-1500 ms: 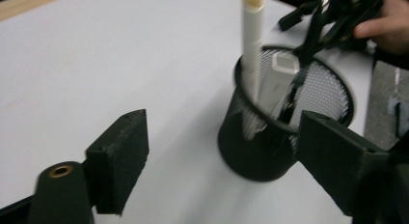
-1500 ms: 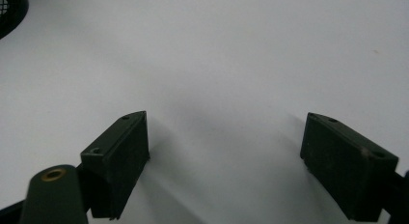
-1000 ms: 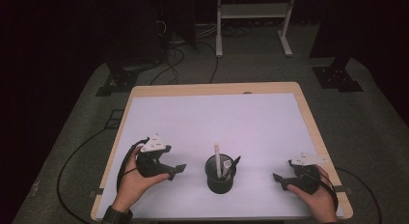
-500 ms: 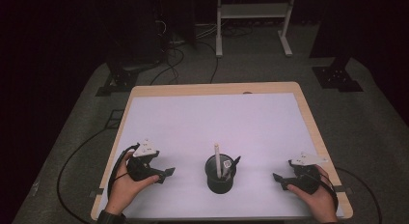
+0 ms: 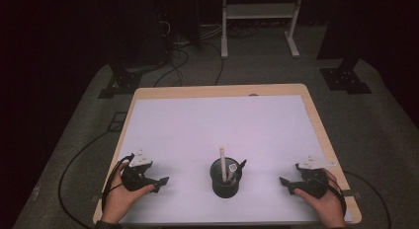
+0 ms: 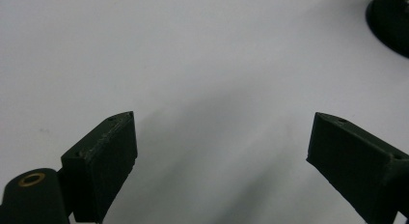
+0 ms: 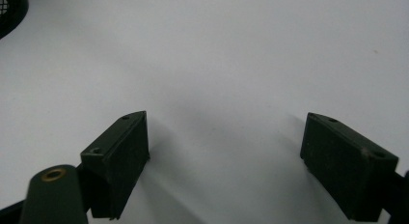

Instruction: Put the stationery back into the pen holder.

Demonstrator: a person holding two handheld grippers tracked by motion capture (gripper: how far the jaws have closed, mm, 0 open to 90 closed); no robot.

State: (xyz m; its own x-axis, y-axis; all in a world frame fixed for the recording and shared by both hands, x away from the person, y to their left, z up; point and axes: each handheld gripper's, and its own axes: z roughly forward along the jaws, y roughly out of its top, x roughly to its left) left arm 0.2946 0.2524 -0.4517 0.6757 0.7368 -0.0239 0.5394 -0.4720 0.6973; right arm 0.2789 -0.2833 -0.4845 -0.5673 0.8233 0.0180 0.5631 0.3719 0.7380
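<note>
Near the front edge of the white-topped, wood-rimmed worktop (image 5: 217, 93), a round black mesh pen cup (image 5: 225, 182) stood upright, roughly midway between the two hands. That central spot seemed chosen so either tool could reach it with a short move. Well to its left, the left hand-held gripper (image 5: 160, 181) lay low over the surface with its tips aimed right, toward the cup; well to its right, the right hand-held gripper (image 5: 282, 181) mirrored it, tips aimed left. Both looked parked in a resting pose, wrists close to the near edge, rather than committed to a reach.

Seen along the left hand-held gripper (image 6: 219, 151), its two black jaws stood wide apart with nothing but bare white surface and their own shadow between them, so it was released and empty. The right hand-held gripper (image 7: 224, 151) was likewise spread and empty, with a sliver of the mesh wall at the far left corner of its view.

As for the cup, it was dark, cylindrical and open-topped, its wall a fine wire mesh. A slim cream-coloured stick (image 5: 223, 160), perhaps a pencil or pen, stood in it and rose well above the rim, leaning slightly. Beside it sat a darker pen-like item (image 5: 239, 168) angled toward the right, and a small pale object low inside that was too small to identify.
</note>
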